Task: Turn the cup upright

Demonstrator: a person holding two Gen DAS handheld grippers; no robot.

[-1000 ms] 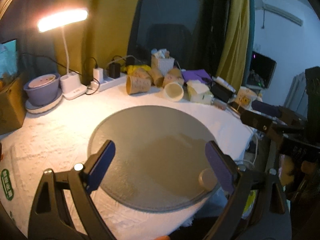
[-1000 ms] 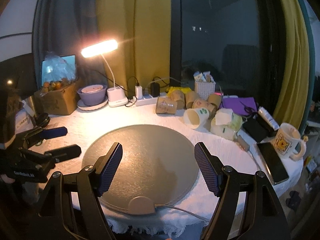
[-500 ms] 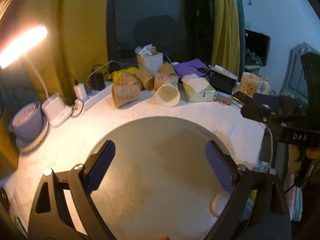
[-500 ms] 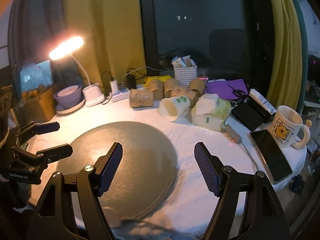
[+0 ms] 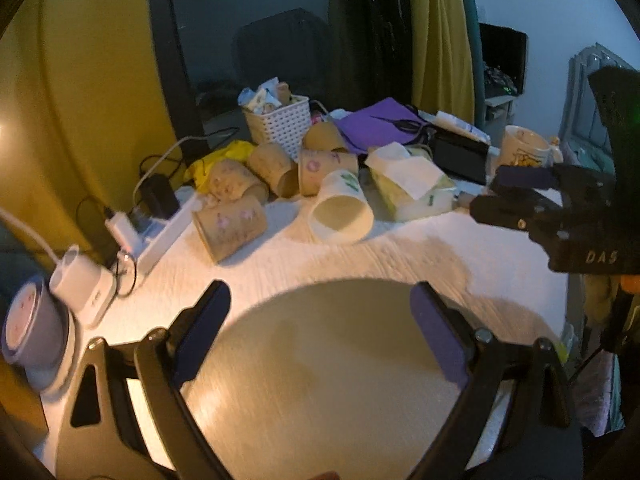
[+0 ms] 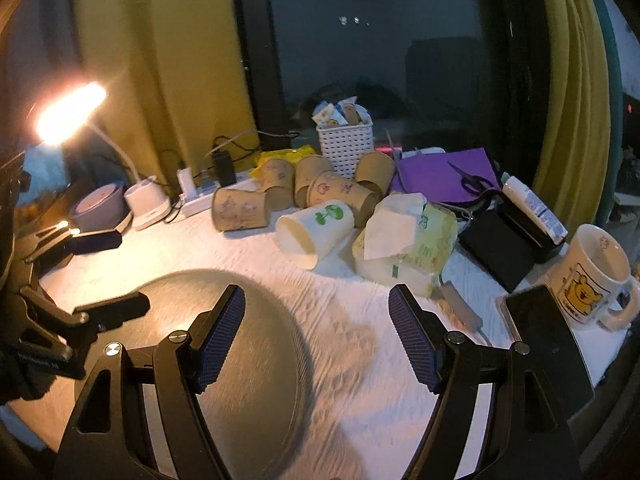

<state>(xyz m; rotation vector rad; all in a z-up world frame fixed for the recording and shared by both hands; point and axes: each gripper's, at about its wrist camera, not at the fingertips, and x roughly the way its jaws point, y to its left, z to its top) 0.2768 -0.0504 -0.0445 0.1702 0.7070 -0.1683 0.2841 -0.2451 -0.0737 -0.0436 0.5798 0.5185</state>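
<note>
White cup [image 6: 316, 232] lies sideways among brown paper cups [image 6: 240, 209], tissue pack [image 6: 408, 240] touching; both jaws spread, empty; "DAS" legible on right gripper [image 5: 520, 196].

Lit lamp [image 6: 68, 114], mug [image 6: 592, 276], perhaps tissues [image 6: 404, 236]

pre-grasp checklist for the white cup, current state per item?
1. Right gripper open, nothing between fingers: ok.
2. Left gripper open, empty: ok.
3. White paper cup with green print located, on its side, mouth toward camera: ok.
4. Room around cup: not ok, brown paper cups crowd behind it, yellow-green tissue pack beside it; contact cannot tell.
5. Right gripper lined up on cup: not ok, cup sits far ahead of the fingertips.
6. Round grey mat bare for placing: ok.
</note>
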